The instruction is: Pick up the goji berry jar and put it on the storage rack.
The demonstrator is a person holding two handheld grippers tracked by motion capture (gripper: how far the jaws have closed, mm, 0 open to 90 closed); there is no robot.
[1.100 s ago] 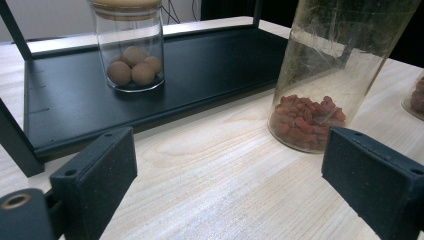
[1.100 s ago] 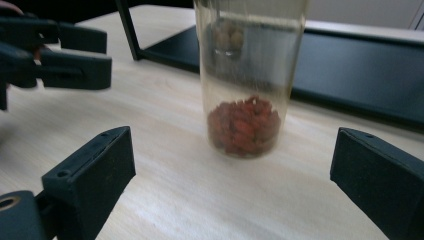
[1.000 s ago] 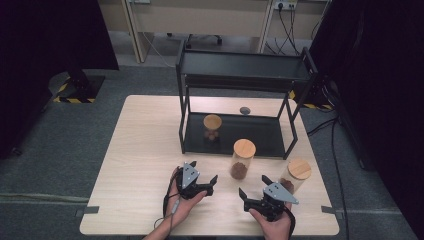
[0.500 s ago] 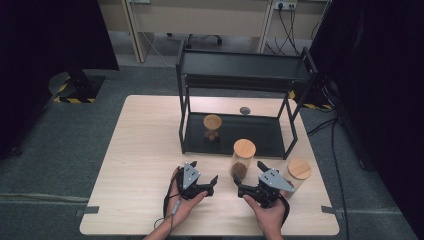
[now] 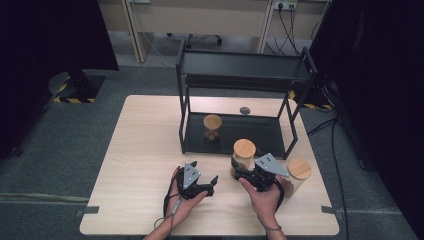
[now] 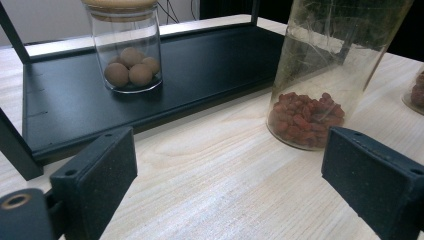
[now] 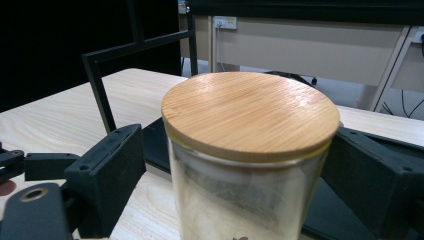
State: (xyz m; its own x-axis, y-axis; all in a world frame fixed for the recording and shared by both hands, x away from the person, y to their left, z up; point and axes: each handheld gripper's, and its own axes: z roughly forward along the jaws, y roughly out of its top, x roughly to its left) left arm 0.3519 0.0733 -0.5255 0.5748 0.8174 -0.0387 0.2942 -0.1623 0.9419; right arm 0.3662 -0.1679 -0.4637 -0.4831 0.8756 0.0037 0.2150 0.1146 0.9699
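A tall glass jar with a round wooden lid is stood on the table, just in front of the black rack. Small red bits are seen at the bottom of the jar in the left gripper view. The right gripper is held up against this jar. In the right gripper view the jar is seen between the two black jaws, just under the lid. The right jaw is seen right against the glass. A thin gap can be made out between the left jaw and the glass, so the jar is not squeezed yet. The jaws have just been closing, with the jar between them.

The left gripper is held low over the table, to the left of the jar and apart from it. Its jaws are spread wide and nothing is held between them.

A shorter jar with brown balls inside is stood on the bottom shelf of the rack. A third jar with a wooden lid is stood on the table, just to the right of the right gripper. A small dark round thing is seen on the table behind the rack.
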